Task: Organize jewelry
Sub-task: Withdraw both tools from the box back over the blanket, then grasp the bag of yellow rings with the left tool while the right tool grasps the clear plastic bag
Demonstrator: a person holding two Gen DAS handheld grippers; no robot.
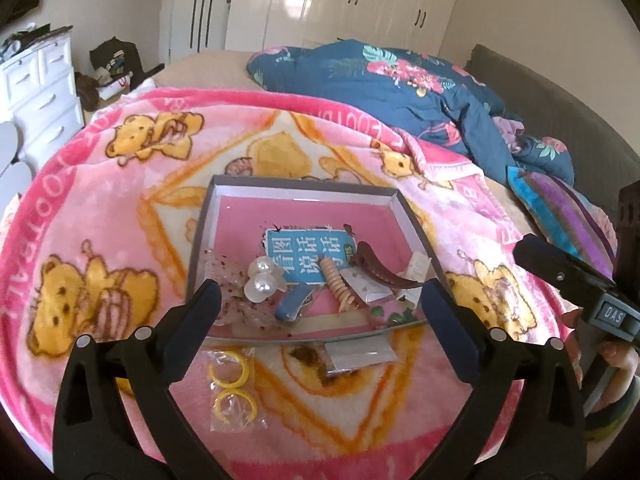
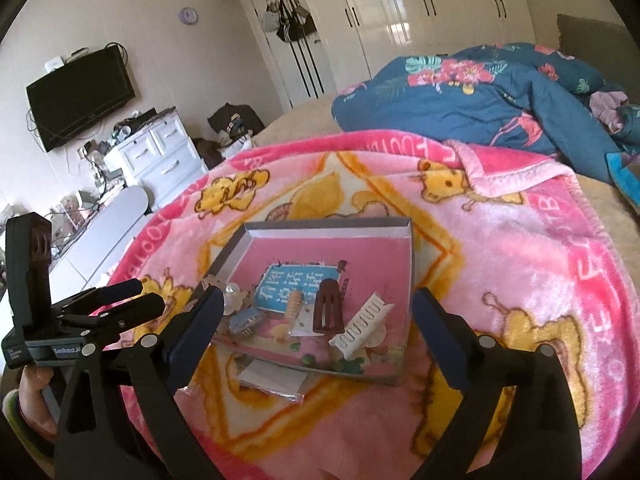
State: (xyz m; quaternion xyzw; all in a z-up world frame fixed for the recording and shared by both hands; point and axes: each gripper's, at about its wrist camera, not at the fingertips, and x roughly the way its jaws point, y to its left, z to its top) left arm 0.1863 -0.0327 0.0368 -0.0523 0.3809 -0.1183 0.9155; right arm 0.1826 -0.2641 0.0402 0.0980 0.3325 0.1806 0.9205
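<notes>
Tray on pink blanket: brown clip, pearls inside; yellow rings just outside near edge. Left gripper, right gripper above tray, jaws wide, empty.

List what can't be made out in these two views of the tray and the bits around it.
- Tray near rim: left wrist view, covered by the left gripper fingers.
- Yellow rings: absent from the right wrist view, likely behind its left finger.
- Silvery packet contents: both views, too blurred.
- Green-dotted piece: both views, too blurred to identify.
</notes>
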